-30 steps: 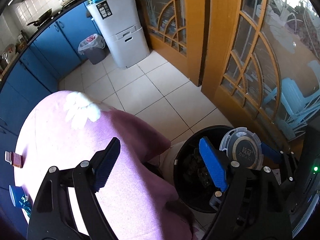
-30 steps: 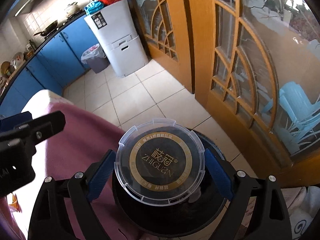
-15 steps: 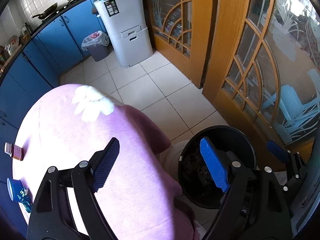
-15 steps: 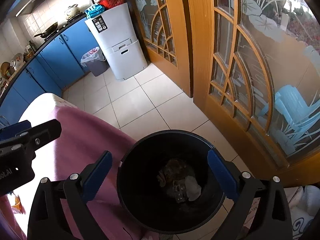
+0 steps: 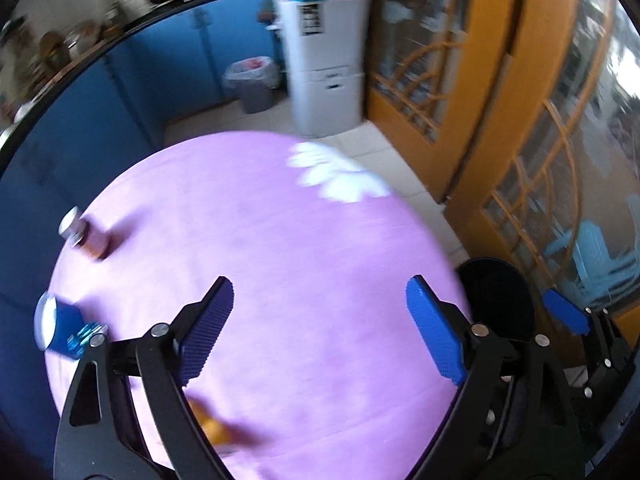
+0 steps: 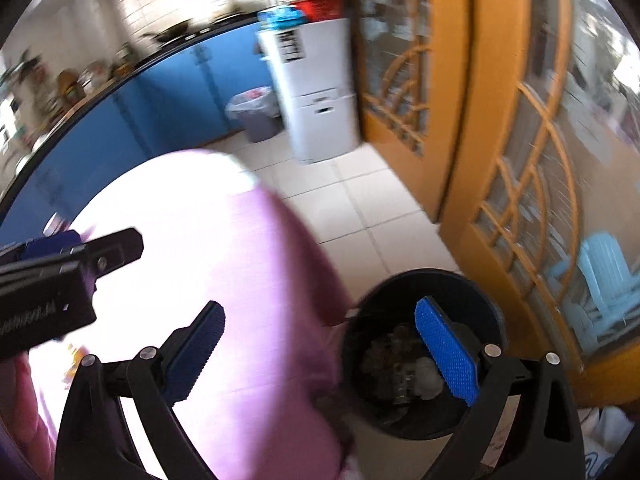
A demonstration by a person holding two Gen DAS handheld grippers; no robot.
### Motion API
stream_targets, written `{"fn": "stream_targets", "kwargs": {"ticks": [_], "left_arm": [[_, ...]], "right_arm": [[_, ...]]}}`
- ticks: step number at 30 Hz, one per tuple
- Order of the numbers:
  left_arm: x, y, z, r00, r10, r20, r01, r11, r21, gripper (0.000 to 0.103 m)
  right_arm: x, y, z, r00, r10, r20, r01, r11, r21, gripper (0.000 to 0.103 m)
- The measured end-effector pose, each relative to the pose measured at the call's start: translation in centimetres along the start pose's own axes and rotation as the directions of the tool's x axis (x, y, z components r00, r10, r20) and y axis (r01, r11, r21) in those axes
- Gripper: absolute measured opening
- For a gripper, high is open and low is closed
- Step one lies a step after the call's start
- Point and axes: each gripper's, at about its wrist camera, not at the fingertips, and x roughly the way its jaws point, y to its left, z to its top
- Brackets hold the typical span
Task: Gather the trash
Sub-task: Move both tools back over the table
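Hanging nearest, left gripper [image 5: 320, 330]: jaws were seen opening, nothing between them; only pink cloth lay below
Right gripper [image 6: 320, 352]: jaws were spread wide and nothing was held; one blue pad was seen over the bin's mouth
Black bin [image 6: 476, 292]: stood on the floor just beside the table's edge; crumpled trash [image 6: 400, 364] was seen lying inside, so part of the task was judged done
Table [image 5: 280, 240]: still to be cleared, it was judged; an orange scrap [image 5: 212, 428] lay blurred by the left jaw; a blue wrapper [image 5: 60, 330] and a small brown bottle [image 5: 84, 236] lay near the far left edge, well apart from the bin
Farther off: a grey lined bin [image 5: 252, 84] stood beside a white cabinet [image 5: 324, 64]
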Motion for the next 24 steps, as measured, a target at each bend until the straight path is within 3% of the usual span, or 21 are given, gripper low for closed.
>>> {"fn": "stream_targets", "kwargs": {"ticks": [8, 11, 19, 24], "left_arm": [[-1.7, 13.0, -5.0, 0.993, 0.112, -0.039, -0.117, 0.975, -0.19, 0.088], [-1.8, 16.7, -7.1, 0.991, 0.119, -0.069, -0.132, 0.963, -0.234, 0.087], [-0.7, 20.9, -9.8, 0.994, 0.044, -0.105, -0.071, 0.96, -0.271, 0.087], [1.0, 21.5, -9.7, 0.992, 0.018, -0.128, -0.052, 0.962, -0.269, 0.084]], "right_arm": [[0.0, 11.0, -1.7, 0.988, 0.146, -0.057, -0.154, 0.971, -0.181, 0.094], [0.1, 14.8, -2.7, 0.978, 0.187, -0.089, -0.204, 0.948, -0.246, 0.093], [1.8, 20.9, -5.8, 0.968, 0.171, -0.185, -0.232, 0.893, -0.385, 0.093], [2.7, 21.8, -7.0, 0.965, 0.143, -0.219, -0.222, 0.893, -0.391, 0.093]]}}
